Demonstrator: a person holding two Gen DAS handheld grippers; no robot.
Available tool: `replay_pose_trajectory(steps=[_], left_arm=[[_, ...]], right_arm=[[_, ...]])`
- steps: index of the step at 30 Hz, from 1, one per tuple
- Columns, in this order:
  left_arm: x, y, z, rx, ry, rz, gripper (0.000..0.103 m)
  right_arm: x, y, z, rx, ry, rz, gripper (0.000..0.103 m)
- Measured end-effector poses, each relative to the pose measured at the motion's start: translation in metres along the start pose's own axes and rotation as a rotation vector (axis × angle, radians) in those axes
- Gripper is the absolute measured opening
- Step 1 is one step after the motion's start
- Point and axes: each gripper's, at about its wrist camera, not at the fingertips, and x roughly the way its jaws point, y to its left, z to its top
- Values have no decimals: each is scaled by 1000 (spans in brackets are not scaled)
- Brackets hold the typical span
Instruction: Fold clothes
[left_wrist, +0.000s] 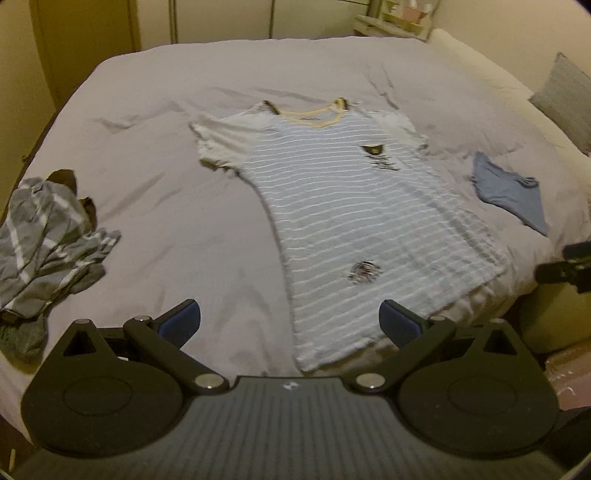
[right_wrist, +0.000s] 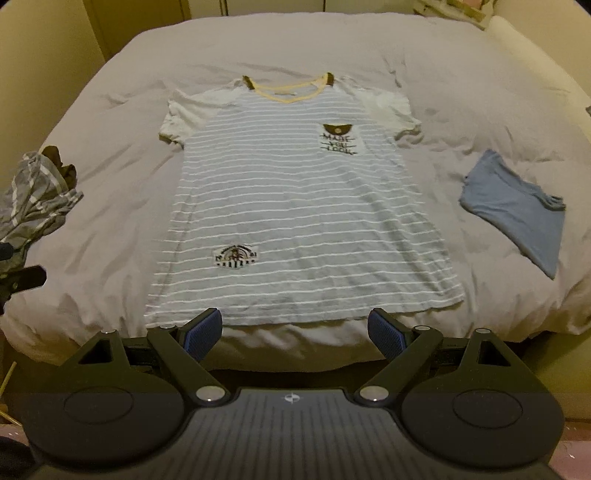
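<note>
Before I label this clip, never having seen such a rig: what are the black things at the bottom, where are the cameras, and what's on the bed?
Each picture comes from a camera on a hand-held gripper, looking along its blue-padded jaws. The left gripper and right gripper are both open and hold nothing. On the bed a striped T-shirt lies spread flat. A folded blue garment lies to its right, a crumpled grey pile to its left.
</note>
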Motion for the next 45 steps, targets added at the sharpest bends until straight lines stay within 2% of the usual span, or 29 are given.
replay_pose_trajectory(steps=[5,10,14,18,20,21,25,28,29,31,34,38,41,45], left_arm=[[24,23,32,-55,-25,33,102],[51,47,73,-106,-32,95,102],[78,73,105,-113,-32,125,102],[104,103,140,-122,-33,105,101],[117,118,158,-101,-43,90,101],[124,126,167,-92,-48,76,97],[161,164,210,-64,-30,31,87],[199,191,242,-50,-21,-20,84],[214,202,253,-46,-20,-47,80],[250,219,275,-33,-3,-99,61],[304,238,304,47,9,-146,46],[372,251,332,209,19,-137,45],[411,247,340,381,17,-129,45],[448,238,341,573,19,-224,48]], right_arm=[[20,-6,33,-8,-15,27,88],[62,-1,89,-70,-33,51,88],[99,28,134,-183,-26,102,88],[114,68,160,-347,-79,133,87],[122,89,168,-422,-118,137,80],[128,99,170,-450,-126,139,73],[149,139,181,-561,-158,146,64],[165,170,190,-612,-185,140,59],[172,180,195,-615,-197,141,56],[186,197,204,-607,-209,131,51],[213,221,220,-594,-207,115,42],[254,248,238,-593,-188,105,41],[285,260,246,-606,-175,100,41],[317,267,252,-629,-159,84,42]])
